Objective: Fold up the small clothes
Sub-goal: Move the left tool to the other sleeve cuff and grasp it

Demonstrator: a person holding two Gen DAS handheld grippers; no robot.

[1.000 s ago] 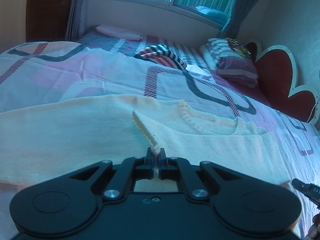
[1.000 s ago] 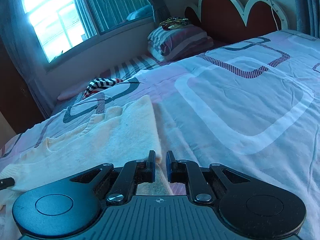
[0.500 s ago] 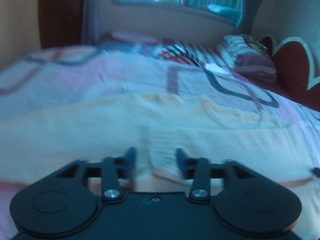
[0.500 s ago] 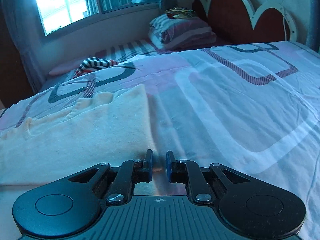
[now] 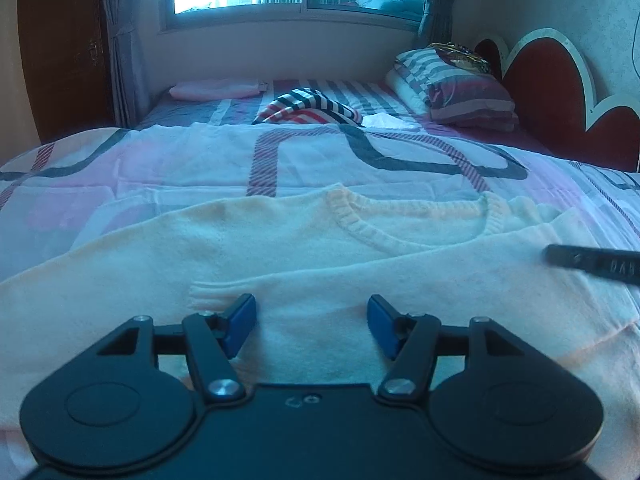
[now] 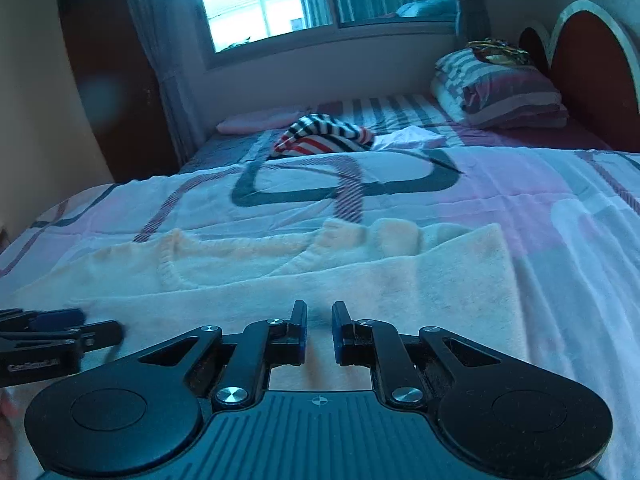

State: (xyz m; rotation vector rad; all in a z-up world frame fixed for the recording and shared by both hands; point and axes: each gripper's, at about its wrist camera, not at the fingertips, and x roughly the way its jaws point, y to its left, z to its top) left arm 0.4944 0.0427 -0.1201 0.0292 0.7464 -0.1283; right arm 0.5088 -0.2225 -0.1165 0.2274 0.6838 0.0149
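A cream knitted sweater (image 5: 400, 272) lies spread on the bed, neckline away from me. One sleeve is folded across its body, and the ribbed cuff (image 5: 202, 298) rests just left of my left gripper (image 5: 312, 308). That gripper hovers low over the sweater, open, with nothing between its blue pads. In the right wrist view the sweater (image 6: 400, 280) fills the foreground. My right gripper (image 6: 319, 314) sits over its lower part with a narrow gap between the fingers and no cloth pinched. Each gripper shows at the edge of the other's view, the right gripper (image 5: 592, 264) and the left gripper (image 6: 60, 332).
The patterned pink and white bed cover (image 5: 360, 152) stretches beyond the sweater. A striped garment (image 5: 308, 108), a pink folded cloth (image 5: 216, 90) and a stack of striped pillows (image 5: 460, 92) lie at the far end. A red headboard (image 5: 560, 100) stands at right.
My left gripper has let go of the sleeve cuff and opened wide; the sleeve now lies flat across the sweater. My right gripper has moved left, from the sweater's edge to over its body.
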